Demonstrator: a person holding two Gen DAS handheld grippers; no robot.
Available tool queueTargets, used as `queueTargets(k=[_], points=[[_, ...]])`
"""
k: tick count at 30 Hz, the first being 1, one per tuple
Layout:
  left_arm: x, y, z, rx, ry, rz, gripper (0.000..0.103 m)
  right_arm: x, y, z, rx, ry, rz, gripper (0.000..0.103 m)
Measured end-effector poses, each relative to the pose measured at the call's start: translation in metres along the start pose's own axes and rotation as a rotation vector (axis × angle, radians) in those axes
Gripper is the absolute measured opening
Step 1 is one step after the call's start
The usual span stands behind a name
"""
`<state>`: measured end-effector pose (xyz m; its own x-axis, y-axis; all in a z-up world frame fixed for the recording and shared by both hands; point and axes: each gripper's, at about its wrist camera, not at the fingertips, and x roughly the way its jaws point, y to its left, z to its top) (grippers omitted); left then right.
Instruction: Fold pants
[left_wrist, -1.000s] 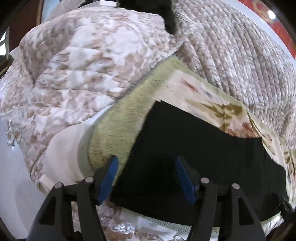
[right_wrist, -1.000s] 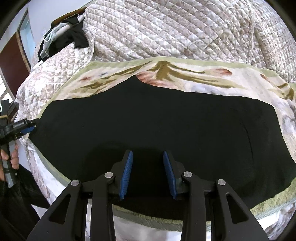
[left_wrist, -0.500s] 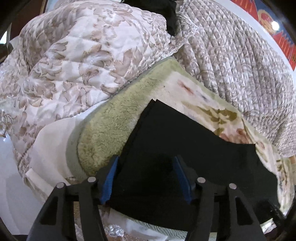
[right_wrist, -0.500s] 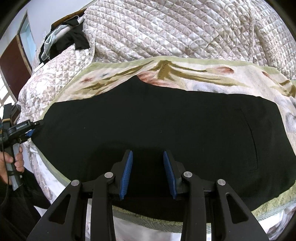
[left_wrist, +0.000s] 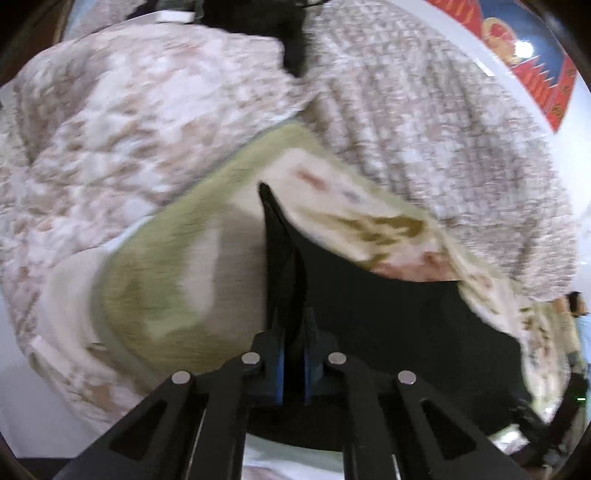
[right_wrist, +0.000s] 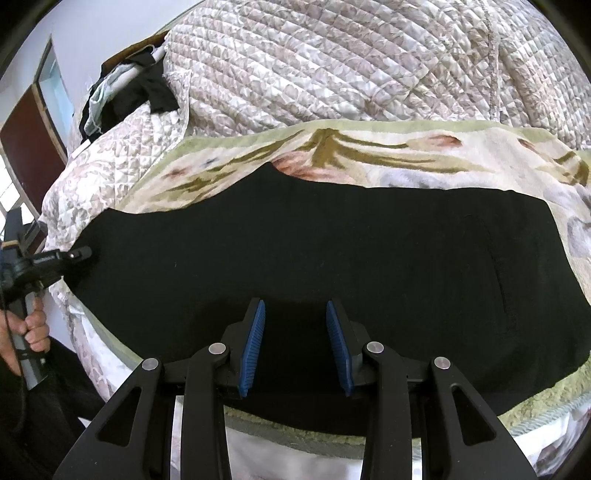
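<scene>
Black pants (right_wrist: 314, 251) lie spread flat across a floral blanket (right_wrist: 369, 155) with a pale green border, on a bed covered by a quilted beige-and-white bedspread (right_wrist: 332, 66).

The left gripper (left_wrist: 293, 354) has its 2 blue-padded fingers pressed nearly together, pinching one end of the pants. The cloth rises from between the pads in a thin black fold that tapers to a point over the green blanket edge — this view is blurred. From the right wrist view, the same gripper (right_wrist: 79, 254) meets the far left end of the garment, with a hand (right_wrist: 31, 325) wrapped around its handle.

The right gripper (right_wrist: 295, 343) is spread wide, its blue pads apart over the near edge of the pants around the middle of their length. Whether the pads touch the cloth cannot be told.

A heap of dark and pale clothing (right_wrist: 125, 99) sits at the far corner of the bed.
</scene>
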<state>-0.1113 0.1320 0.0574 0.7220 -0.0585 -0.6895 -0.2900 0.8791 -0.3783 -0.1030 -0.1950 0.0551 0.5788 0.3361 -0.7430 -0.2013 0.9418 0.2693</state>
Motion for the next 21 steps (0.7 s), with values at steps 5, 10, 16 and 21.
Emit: queueTargets(k=[5, 10, 16, 21], points=[[0.004, -0.059, 0.0, 0.052, 0.04, -0.157, 0.008, -0.003, -0.012, 0.001, 0.053, -0.011, 0.015, 0.035], [0.025, -0.121, -0.017, 0.124, 0.11, -0.279, 0.008, -0.011, -0.022, 0.003, 0.091, -0.038, 0.013, 0.035], [0.066, -0.171, -0.058, 0.201, 0.256, -0.353, 0.003, -0.016, -0.033, 0.0, 0.119, -0.041, 0.007, 0.035], [0.066, -0.18, -0.079, 0.261, 0.344, -0.415, 0.003, -0.016, -0.038, -0.001, 0.141, -0.035, 0.016, 0.035]])
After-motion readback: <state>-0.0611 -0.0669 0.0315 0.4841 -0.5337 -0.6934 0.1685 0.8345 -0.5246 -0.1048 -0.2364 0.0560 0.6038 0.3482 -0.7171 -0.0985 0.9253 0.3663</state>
